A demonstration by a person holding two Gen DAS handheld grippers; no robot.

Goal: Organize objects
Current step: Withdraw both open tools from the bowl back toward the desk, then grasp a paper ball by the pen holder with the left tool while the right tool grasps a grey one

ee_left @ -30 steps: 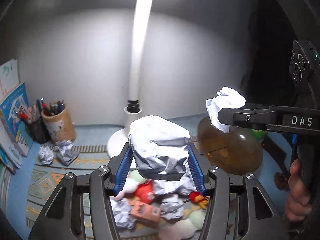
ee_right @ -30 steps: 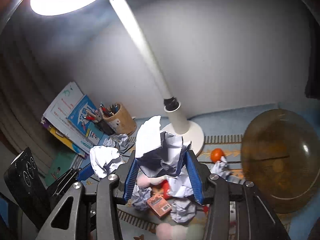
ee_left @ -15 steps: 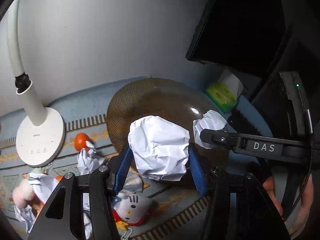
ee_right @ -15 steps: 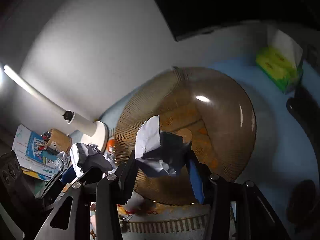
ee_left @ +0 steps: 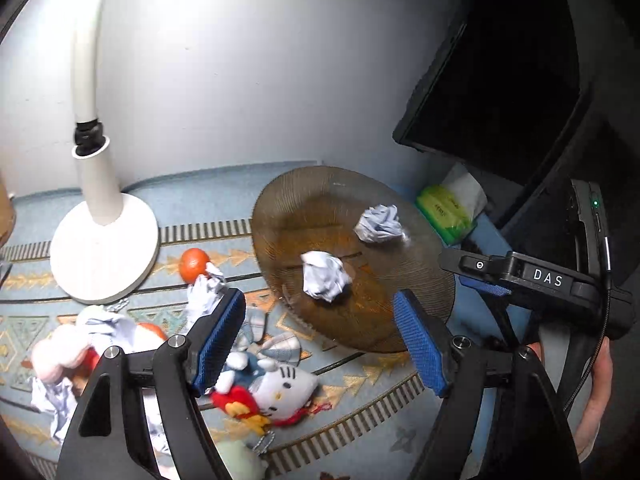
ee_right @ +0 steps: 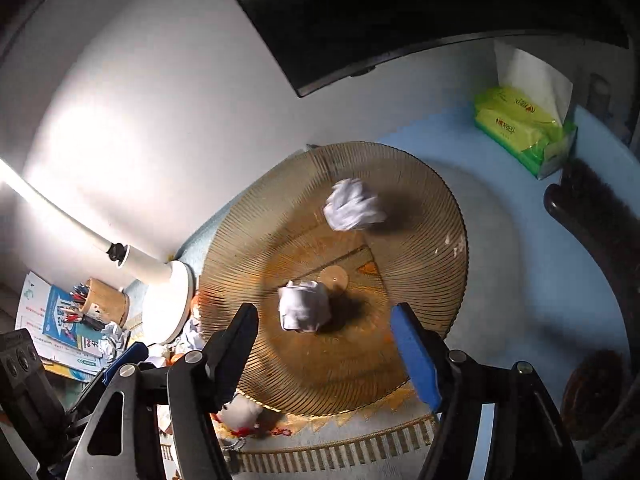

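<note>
Two crumpled white paper balls lie on the ribbed amber glass plate (ee_left: 416,312) (ee_right: 424,280): one near its middle (ee_left: 325,276) (ee_right: 304,306), one toward its far side (ee_left: 379,224) (ee_right: 354,205). My left gripper (ee_left: 320,336) is open and empty, above the plate's near-left edge. My right gripper (ee_right: 324,344) is open and empty, above the plate's near part; its arm also shows at the right of the left wrist view (ee_left: 536,280).
A white desk lamp base (ee_left: 104,248) stands left of the plate. An orange (ee_left: 194,264), more crumpled paper (ee_left: 206,294) and plush toys (ee_left: 276,384) lie on the patterned mat. A green tissue pack (ee_right: 520,128) and a dark monitor (ee_left: 500,88) sit behind. A pen cup (ee_right: 106,300) and books are far left.
Both grippers have opened and let go of their paper balls, which now lie on the amber plate. Both wrist views have swung from the lamp side toward the plate.
</note>
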